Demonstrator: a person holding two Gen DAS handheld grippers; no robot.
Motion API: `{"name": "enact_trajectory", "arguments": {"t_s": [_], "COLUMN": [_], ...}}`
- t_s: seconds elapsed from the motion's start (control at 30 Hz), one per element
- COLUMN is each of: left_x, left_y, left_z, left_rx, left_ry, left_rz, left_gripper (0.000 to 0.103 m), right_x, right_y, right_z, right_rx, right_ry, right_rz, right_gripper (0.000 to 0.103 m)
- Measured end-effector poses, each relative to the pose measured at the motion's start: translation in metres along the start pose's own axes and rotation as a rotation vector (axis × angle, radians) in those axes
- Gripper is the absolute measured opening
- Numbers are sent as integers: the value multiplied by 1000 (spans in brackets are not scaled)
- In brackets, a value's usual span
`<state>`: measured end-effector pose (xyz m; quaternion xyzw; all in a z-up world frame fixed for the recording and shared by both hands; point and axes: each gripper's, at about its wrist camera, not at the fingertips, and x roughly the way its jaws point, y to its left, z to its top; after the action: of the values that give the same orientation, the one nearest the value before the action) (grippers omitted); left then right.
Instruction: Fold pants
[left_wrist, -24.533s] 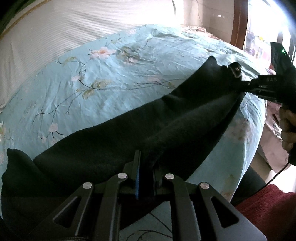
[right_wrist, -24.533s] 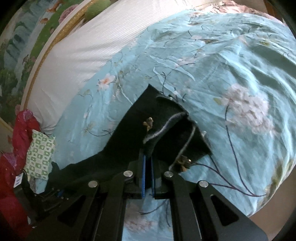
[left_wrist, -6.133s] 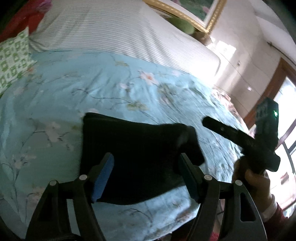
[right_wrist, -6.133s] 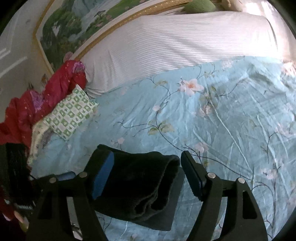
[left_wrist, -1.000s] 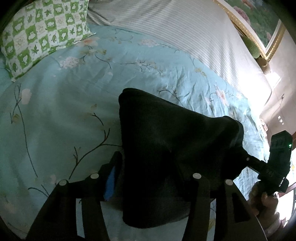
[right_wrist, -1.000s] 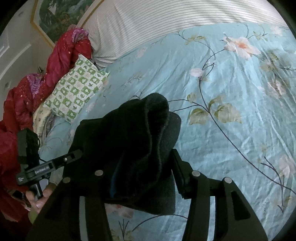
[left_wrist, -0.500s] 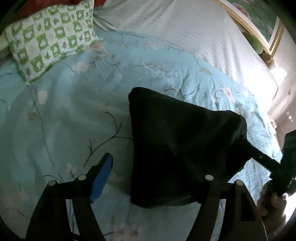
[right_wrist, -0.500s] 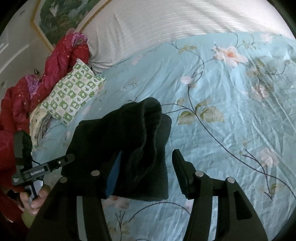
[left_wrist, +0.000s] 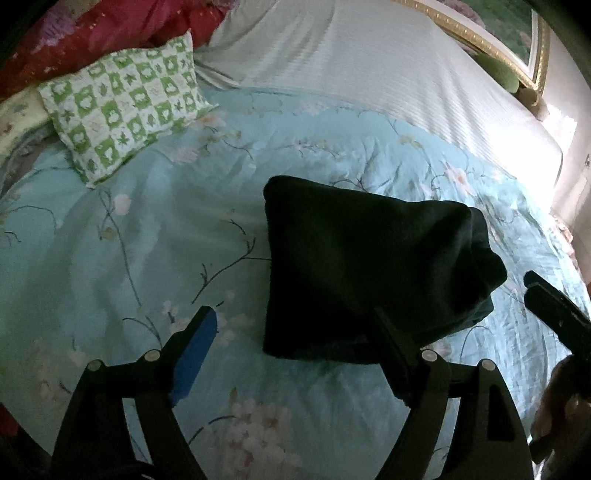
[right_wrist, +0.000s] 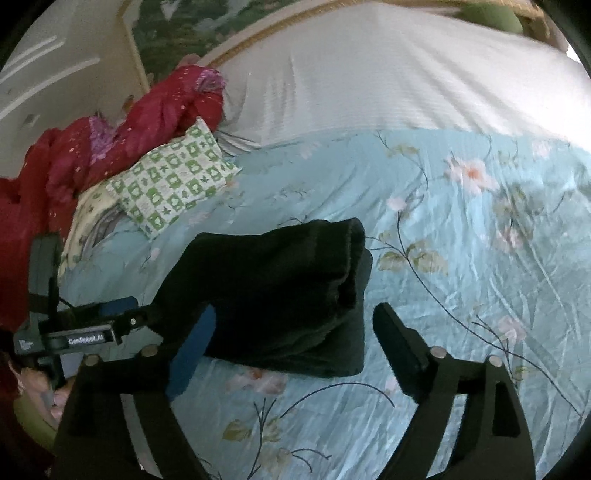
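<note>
The black pants (left_wrist: 369, 266) lie folded into a thick bundle on the light blue floral bedspread (left_wrist: 147, 229). My left gripper (left_wrist: 291, 332) hovers at their near edge with jaws opening wide; its blue pad sits well clear of the cloth and the dark finger (left_wrist: 391, 347) overlaps the near edge. In the right wrist view the pants (right_wrist: 280, 295) show stacked folds at their right end. My right gripper (right_wrist: 295, 332) is also opening, the cloth's near edge between its fingers, the right finger (right_wrist: 399, 343) apart from it. Each gripper appears in the other's view: left gripper (right_wrist: 140, 314), right gripper (left_wrist: 543, 291).
A green-and-white checked pillow (left_wrist: 125, 110) lies at the back left beside a red quilt (right_wrist: 110, 140). A white striped sheet (left_wrist: 369, 66) covers the far bed, under a gold-framed picture (left_wrist: 532, 48). A hand (right_wrist: 40, 391) holds the left gripper.
Both grippers have opened and let go of the folded pants, then drawn back and up. The bundle now rests on the bedspread by itself.
</note>
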<state>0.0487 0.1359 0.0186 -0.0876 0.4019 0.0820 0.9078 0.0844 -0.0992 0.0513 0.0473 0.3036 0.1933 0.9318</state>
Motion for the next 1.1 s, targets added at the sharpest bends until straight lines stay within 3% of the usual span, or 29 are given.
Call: {"name": "enact_trajectory", "arguments": {"t_s": [0.27,1.1], "left_x": [-8,-6], "left_y": [-6,-25], "left_z": [-10,-39], "left_rx": [13,107], "left_ry": [1,-68], "left_rz": [18,104], "left_gripper": [85,96], "right_x": [-2,8], "right_y": [17,17], "right_z": [-15,-41], "right_rx": [-77,-90], "right_ry": [15,-16], "right_rz": [-19,-77], "right_gripper": [96,99]}}
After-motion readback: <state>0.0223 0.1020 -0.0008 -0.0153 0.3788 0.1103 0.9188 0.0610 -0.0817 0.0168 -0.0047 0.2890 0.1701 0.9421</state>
